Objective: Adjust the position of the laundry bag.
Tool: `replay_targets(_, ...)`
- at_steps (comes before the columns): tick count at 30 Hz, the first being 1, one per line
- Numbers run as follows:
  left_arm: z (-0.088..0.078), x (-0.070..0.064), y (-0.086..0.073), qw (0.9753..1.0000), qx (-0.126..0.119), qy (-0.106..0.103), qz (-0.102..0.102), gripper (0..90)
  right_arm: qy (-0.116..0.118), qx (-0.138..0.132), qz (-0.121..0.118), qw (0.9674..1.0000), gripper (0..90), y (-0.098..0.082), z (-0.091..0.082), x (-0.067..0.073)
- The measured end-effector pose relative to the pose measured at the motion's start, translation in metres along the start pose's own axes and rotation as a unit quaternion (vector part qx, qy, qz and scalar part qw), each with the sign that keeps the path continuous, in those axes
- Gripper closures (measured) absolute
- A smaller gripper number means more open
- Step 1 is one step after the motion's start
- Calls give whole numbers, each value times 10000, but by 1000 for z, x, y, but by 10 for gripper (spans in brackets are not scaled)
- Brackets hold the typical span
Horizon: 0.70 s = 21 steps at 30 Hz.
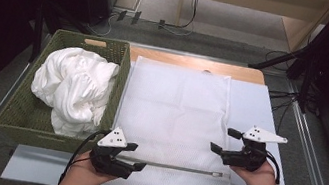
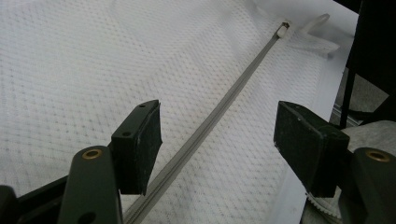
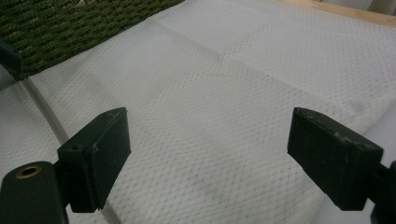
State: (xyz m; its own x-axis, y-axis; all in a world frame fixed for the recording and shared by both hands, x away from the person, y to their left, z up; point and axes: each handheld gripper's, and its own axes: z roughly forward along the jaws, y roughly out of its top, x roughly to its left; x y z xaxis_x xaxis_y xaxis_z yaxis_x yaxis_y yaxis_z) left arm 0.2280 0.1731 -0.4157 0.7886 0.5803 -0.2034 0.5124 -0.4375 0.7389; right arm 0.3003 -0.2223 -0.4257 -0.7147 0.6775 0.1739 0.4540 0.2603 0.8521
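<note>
A white mesh laundry bag [image 1: 172, 124] lies flat on the table beside a green woven basket [image 1: 18, 108] holding crumpled white laundry [image 1: 74, 87]. The left gripper [image 1: 139, 156] and right gripper [image 1: 225, 140] hover at the two ends of the bag's closed zipper [image 1: 175, 167], both with jaws spread and holding nothing. This looks like the approach before unzipping: next, one gripper should pinch the small zipper pull [image 2: 282, 31] while the other pins the fabric. No brand, label or writing is legible.
</note>
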Motion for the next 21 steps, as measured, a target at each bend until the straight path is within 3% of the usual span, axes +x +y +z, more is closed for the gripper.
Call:
replay_targets(7, 0, 0, 0, 10000, -6, -3, 8, 326, -91, 29, -12, 10000, 142, 0, 1, 1)
replay_targets(12, 0, 0, 0, 10000, -1, -3, -1, 326, -191, -57, 191, 9996, 141, 1, 0, -1)
replay_targets(15, 0, 0, 0, 10000, -6, -39, -3, 326, -183, -55, 195, 9996, 148, 1, -1, -3)
replay_targets(16, 0, 0, 0, 10000, -7, -38, -4, 327, -278, -20, 138, 9995, 195, 1, -1, -3)
replay_targets(21, 0, 0, 0, 10000, -7, -34, -11, 328, -449, 17, 204, 9988, 242, 1, -2, -9)
